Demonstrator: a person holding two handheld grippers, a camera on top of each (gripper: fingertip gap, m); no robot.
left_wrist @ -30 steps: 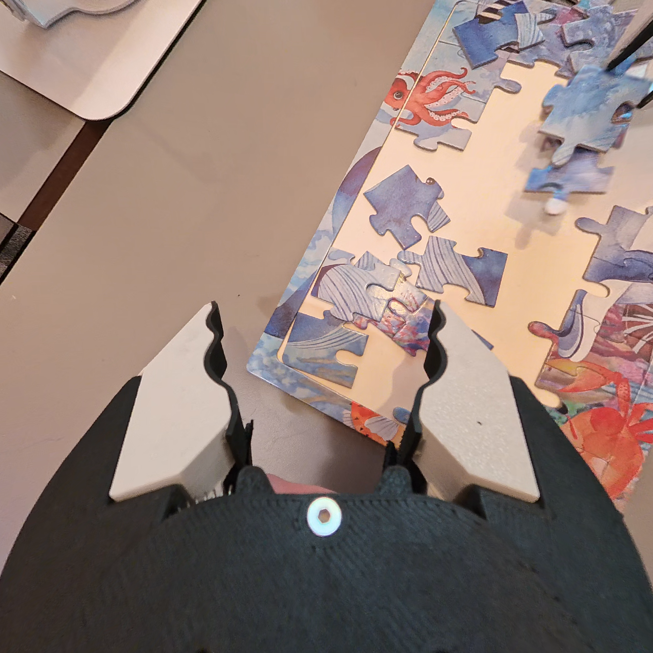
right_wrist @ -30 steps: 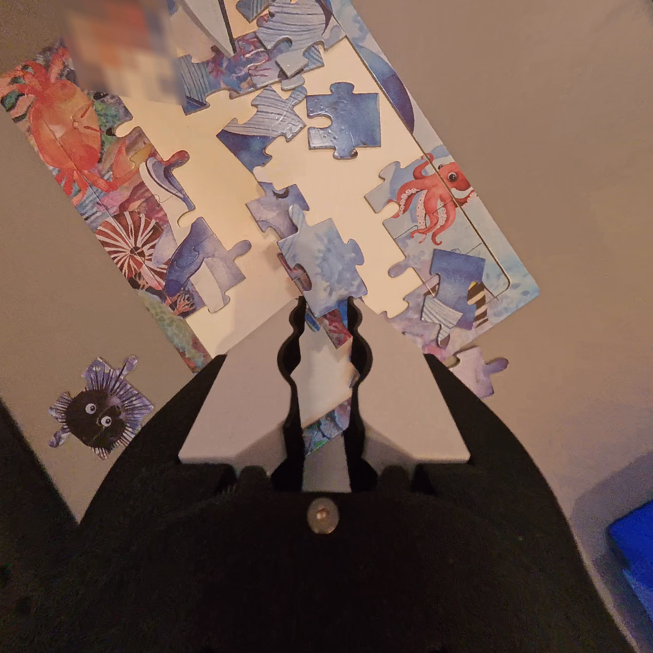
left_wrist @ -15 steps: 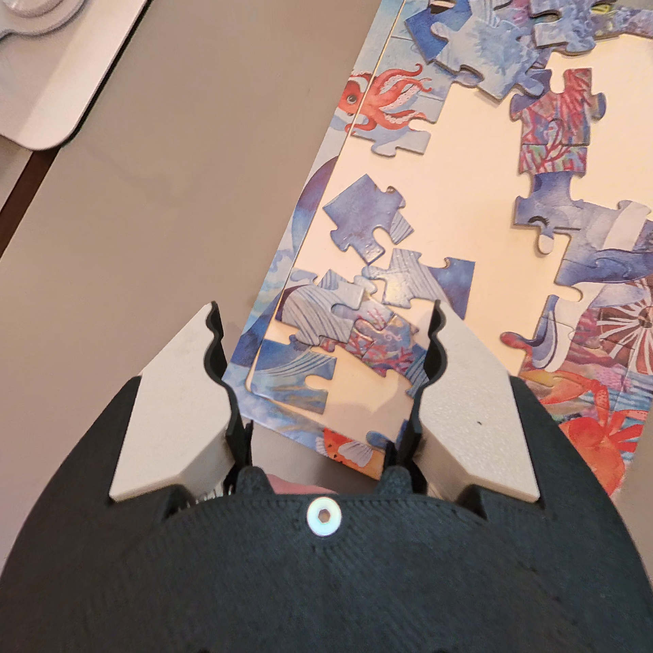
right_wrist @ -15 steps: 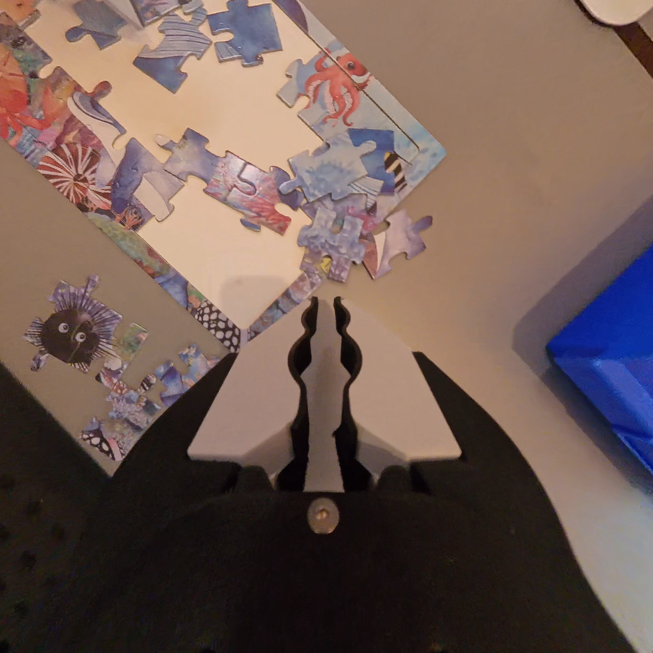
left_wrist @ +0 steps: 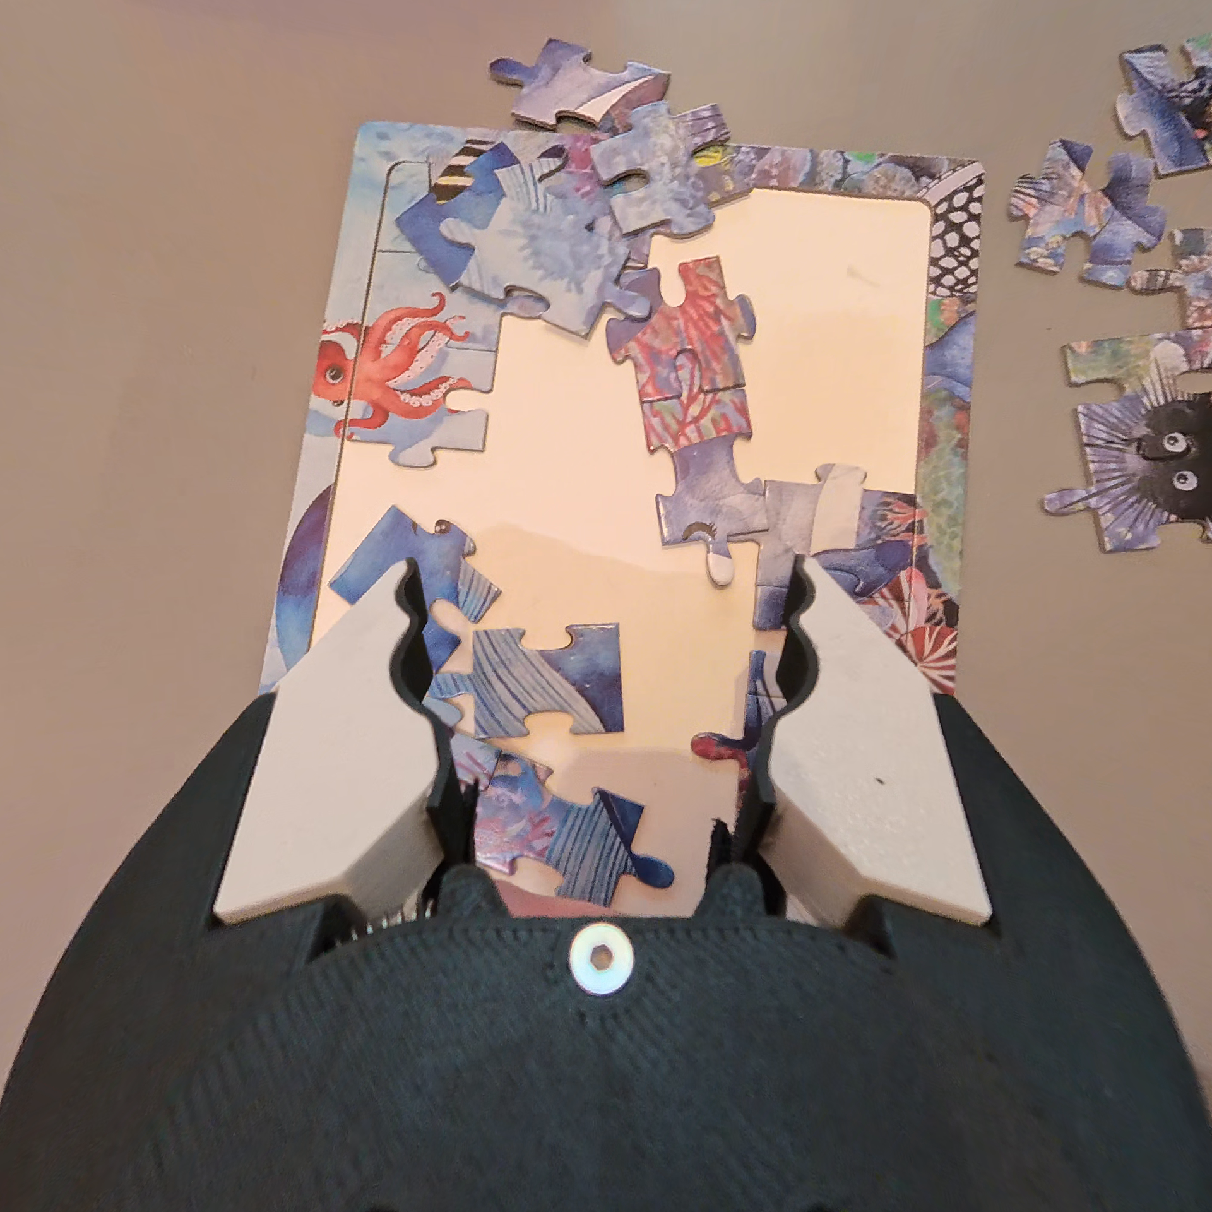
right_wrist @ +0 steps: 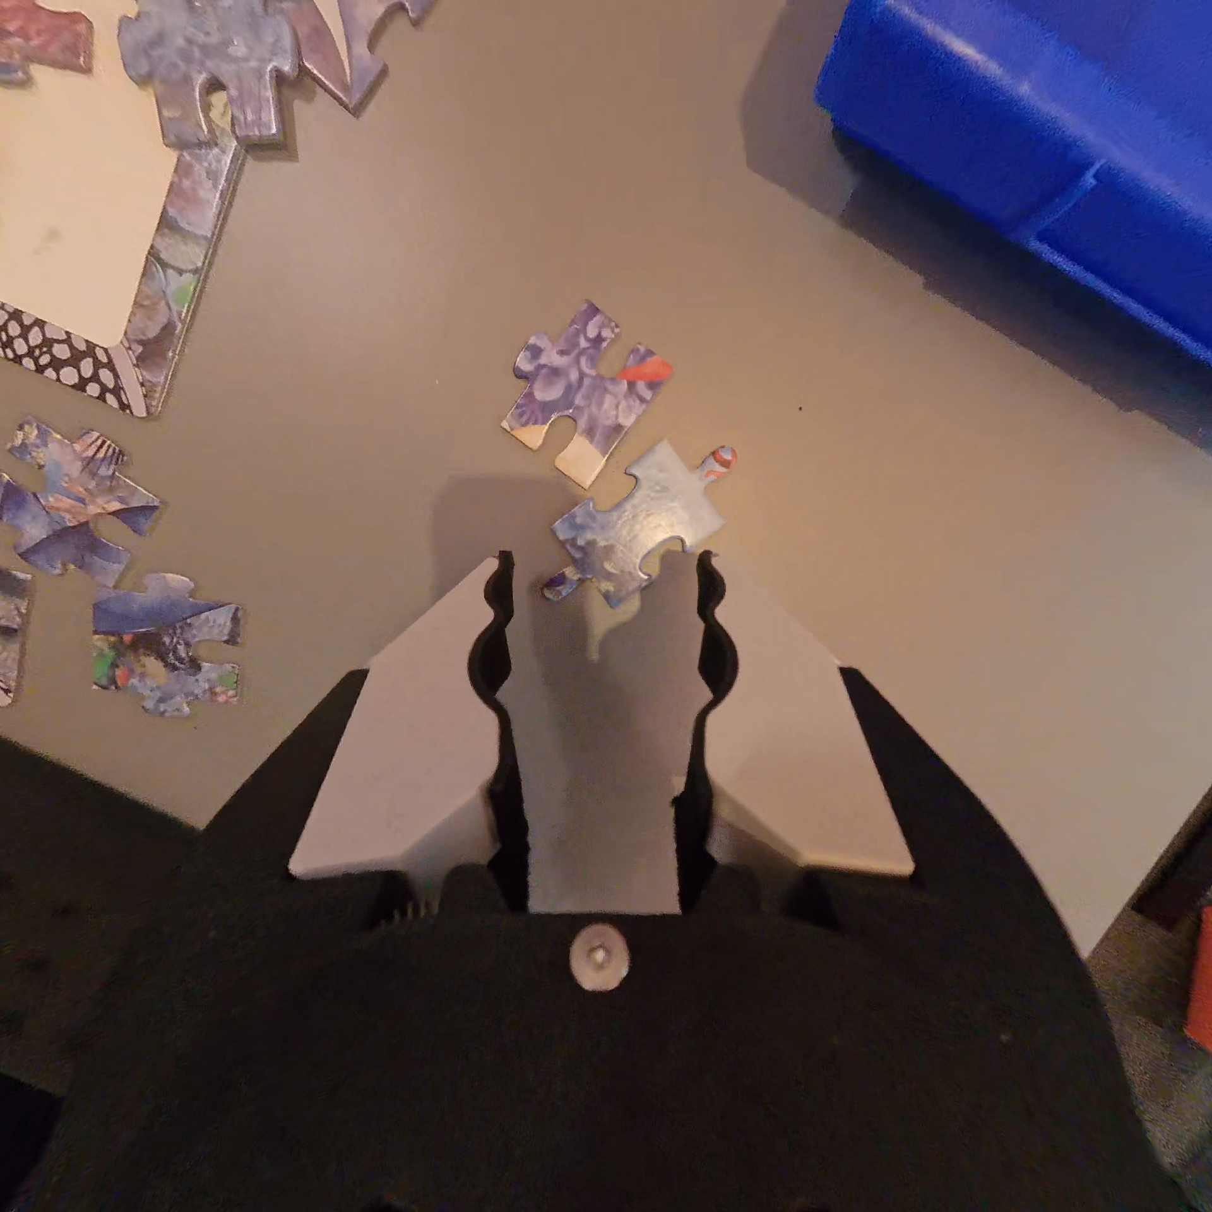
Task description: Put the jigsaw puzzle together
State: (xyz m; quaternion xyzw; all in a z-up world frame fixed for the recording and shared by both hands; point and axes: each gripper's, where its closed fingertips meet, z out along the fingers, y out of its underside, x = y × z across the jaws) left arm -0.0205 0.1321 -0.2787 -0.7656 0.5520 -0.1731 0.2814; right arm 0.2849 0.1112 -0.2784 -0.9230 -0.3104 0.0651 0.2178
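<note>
The puzzle tray (left_wrist: 557, 459) lies on the tan table with a printed sea border and a cream base. Fitted pieces include an orange octopus (left_wrist: 393, 367) at the left. Loose pieces lie in the tray: a striped blue one (left_wrist: 544, 682) and a joined coral strip (left_wrist: 688, 347). My left gripper (left_wrist: 603, 567) is open and empty above the tray's near half. My right gripper (right_wrist: 605, 557) is open over the table, beside the tray's corner (right_wrist: 164, 262). A light blue piece (right_wrist: 639, 525) lies flat at its tips, its near end between them. A purple piece (right_wrist: 587, 393) lies just beyond.
A blue bin (right_wrist: 1023, 131) stands at the far right. Several loose pieces lie on the table beside the tray, among them a black spiky fish piece (left_wrist: 1148, 472) and blue ones (right_wrist: 72, 505). The table's edge runs close at the right gripper's lower right. The gap from one gripper's tips to the other's is roughly 30 cm. The purple piece (right_wrist: 587, 393) is about 5 cm from my right fingertips.
My right gripper let go of the joined pieces in the tray, swung away to the loose pieces near the blue bin, and opened. My left gripper moved over the tray, still open.
</note>
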